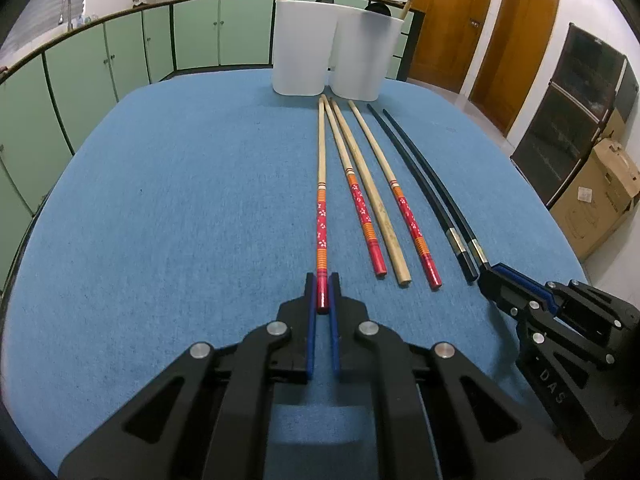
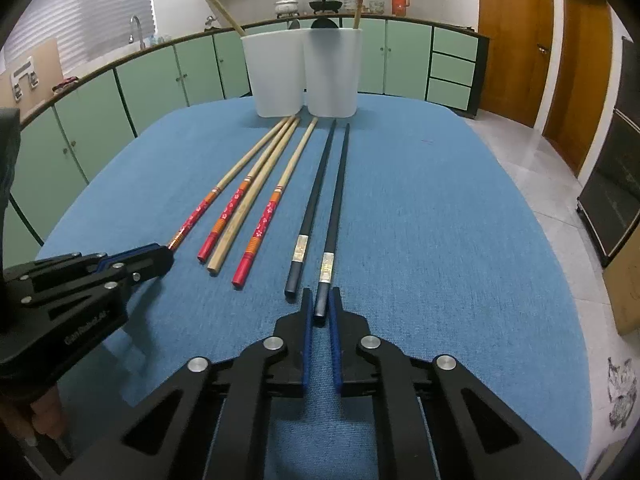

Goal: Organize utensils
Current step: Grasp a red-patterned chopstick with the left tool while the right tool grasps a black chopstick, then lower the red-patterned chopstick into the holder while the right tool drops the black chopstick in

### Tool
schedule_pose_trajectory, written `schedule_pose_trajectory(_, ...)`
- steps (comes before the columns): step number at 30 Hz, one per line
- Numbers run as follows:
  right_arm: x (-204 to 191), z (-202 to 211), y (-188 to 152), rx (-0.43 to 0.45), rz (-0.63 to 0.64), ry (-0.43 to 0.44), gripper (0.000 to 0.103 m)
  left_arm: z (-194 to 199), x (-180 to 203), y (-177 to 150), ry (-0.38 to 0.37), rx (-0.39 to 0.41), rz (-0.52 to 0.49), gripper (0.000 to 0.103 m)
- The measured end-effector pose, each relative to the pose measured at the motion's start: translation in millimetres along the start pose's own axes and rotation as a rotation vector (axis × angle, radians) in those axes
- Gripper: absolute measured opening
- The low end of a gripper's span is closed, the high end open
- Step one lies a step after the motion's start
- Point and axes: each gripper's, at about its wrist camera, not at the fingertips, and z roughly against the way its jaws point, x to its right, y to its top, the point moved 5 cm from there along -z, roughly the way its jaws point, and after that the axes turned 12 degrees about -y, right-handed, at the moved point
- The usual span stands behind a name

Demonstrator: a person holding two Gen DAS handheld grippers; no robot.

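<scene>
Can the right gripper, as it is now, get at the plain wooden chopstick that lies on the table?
Probably not at once. The right gripper is shut on a black chopstick, and the plain wooden chopstick lies further left, beyond a red-handled chopstick and the other black one.

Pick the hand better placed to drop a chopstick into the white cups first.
Near even, slight edge left. The left hand-held gripper is shut on the red-ended chopstick; the right hand-held gripper is shut on a black chopstick. The left's stick points more squarely at the white cups.
</scene>
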Motion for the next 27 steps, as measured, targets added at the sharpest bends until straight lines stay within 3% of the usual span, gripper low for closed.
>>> schedule_pose_trajectory(5, 11, 5, 6, -0.019, -0.048, 0.033, 0.007, 7, 2, 4, -0.001, -0.006, -0.008, 0.005)
schedule_pose_trajectory(9, 23, 25, 23, 0.021, -0.054, 0.031, 0.007, 26, 7, 16, 0.018, 0.032, -0.054, 0.005)
schedule_pose_trajectory(16, 43, 65, 62, 0.115, -0.046, 0.022, 0.007, 79, 22, 56, 0.034, 0.16, -0.141, 0.005)
schedule_pose_trajectory(24, 68, 107, 118, 0.222, -0.035, 0.046, 0.006, 129, 39, 114, -0.015, 0.308, -0.197, 0.005)
schedule_pose_trajectory(27, 74, 117, 140, 0.245, -0.015, 0.069, 0.006, 135, 46, 132, -0.027, 0.328, -0.226, 0.005)
